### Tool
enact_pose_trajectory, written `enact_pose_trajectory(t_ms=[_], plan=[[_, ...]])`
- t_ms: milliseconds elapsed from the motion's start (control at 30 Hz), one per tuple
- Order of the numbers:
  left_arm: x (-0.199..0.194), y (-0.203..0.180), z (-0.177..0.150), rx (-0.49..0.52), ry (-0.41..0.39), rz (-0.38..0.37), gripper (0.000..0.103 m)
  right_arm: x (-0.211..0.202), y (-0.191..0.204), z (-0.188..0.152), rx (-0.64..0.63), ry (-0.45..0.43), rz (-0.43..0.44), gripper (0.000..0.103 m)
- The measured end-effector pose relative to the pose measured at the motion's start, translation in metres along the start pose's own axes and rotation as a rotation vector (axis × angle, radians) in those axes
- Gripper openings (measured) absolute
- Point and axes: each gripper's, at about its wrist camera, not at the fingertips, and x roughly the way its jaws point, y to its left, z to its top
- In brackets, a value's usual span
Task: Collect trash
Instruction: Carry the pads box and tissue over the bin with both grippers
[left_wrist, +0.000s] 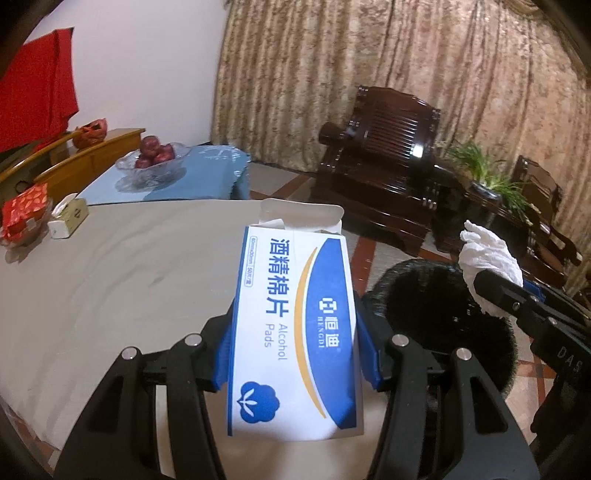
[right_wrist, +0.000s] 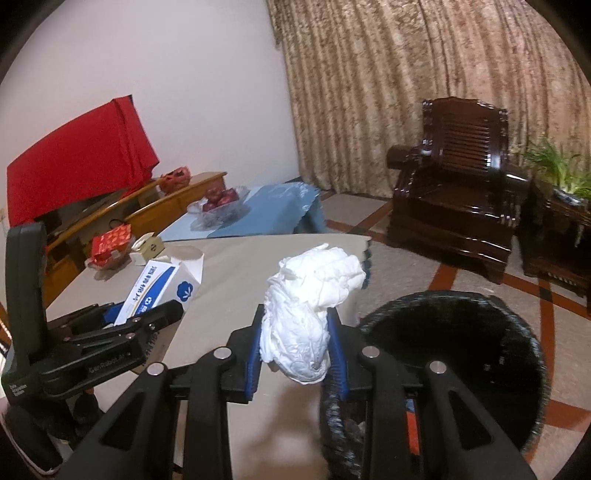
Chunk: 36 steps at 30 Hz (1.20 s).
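Since it's light and squashy, the tissue (right_wrist: 295, 321) is clamped mid-wad by the right gripper (right_wrist: 297, 350), bin (right_wrist: 461, 354) at 3 o'clock; the box (left_wrist: 295, 332) is pinched sideways by the left gripper (left_wrist: 295, 354).

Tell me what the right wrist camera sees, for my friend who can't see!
The right tool grips a crumpled white tissue wad beside a round black trash bin. On the grey table, the left tool holds a blue-and-white cardboard box.

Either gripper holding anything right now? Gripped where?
Both. Left gripper clamps the alcohol pads box across its two side faces near the closed bottom end, open flap pointing away. Right gripper pinches the crumpled white tissue around its lower half.
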Motion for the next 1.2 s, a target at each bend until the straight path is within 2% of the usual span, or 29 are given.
enact_pose_trajectory(t_ms=[567,1000,1200], plan=[[0.017,-0.072,-0.006,0.093,0.024,-0.104,0.053,-0.037,-0.059,-0.016,0.057,-0.027,-0.148,0.031],[0.054,-0.130,-0.007,0.164,0.036,-0.197,0.053,-0.037,-0.109,-0.032,0.108,0.002,-0.248,0.031],[0.083,-0.155,-0.014,0.195,0.071,-0.235,0.053,-0.027,-0.133,-0.049,0.143,0.035,-0.280,0.031]])
